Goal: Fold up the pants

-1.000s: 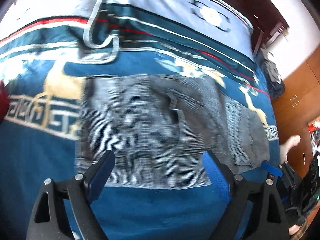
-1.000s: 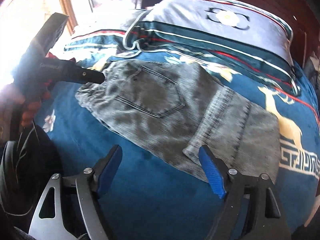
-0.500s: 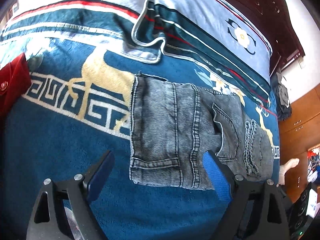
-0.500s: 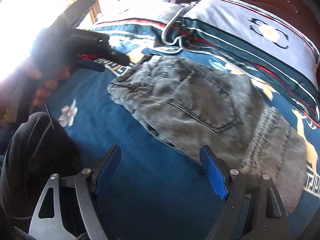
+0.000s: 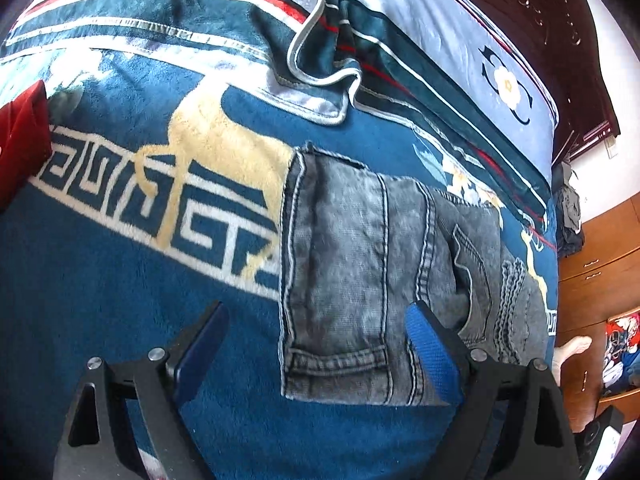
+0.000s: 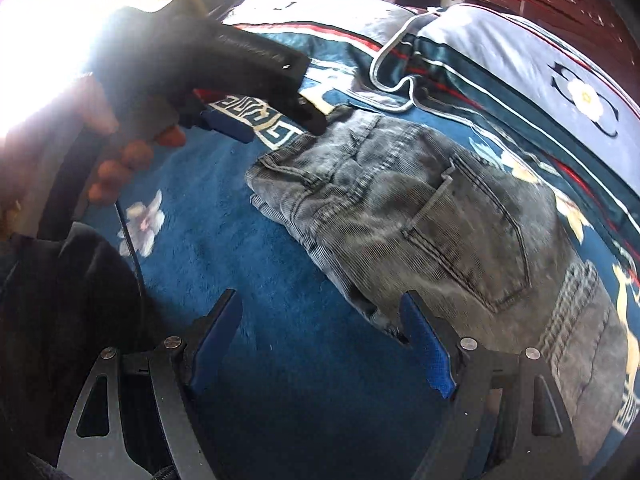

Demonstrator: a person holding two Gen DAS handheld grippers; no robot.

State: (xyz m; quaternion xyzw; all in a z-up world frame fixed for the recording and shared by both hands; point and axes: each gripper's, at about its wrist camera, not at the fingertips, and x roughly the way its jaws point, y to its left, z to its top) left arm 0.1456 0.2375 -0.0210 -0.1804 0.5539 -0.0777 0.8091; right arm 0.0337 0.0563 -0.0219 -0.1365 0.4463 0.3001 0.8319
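Grey denim pants [image 5: 372,280] lie folded on the bed [image 5: 120,300]. My left gripper [image 5: 316,348] and right gripper [image 6: 320,344] gape wide, holding nothing; pinching only the top layer could undo the fold.

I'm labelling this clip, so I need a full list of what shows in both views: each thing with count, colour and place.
Jeans: one pair, grey washed denim, folded into a block in the middle of the bed.
Blanket: one, blue with cream deer and key pattern, covering the bed under the jeans.
Pillows: two, pale blue with teal and red stripes, at the head of the bed.
Headboard: one, dark red wood, behind the pillows.
Red item: one, at the blanket's left edge; cannot tell what it is.
Cabinet: brown wood, far right.
Left gripper: black with blue pads, open, over the jeans' near left end.
Right gripper: same colours, open, over the jeans' near edge.
Hand: on the left gripper's handle.
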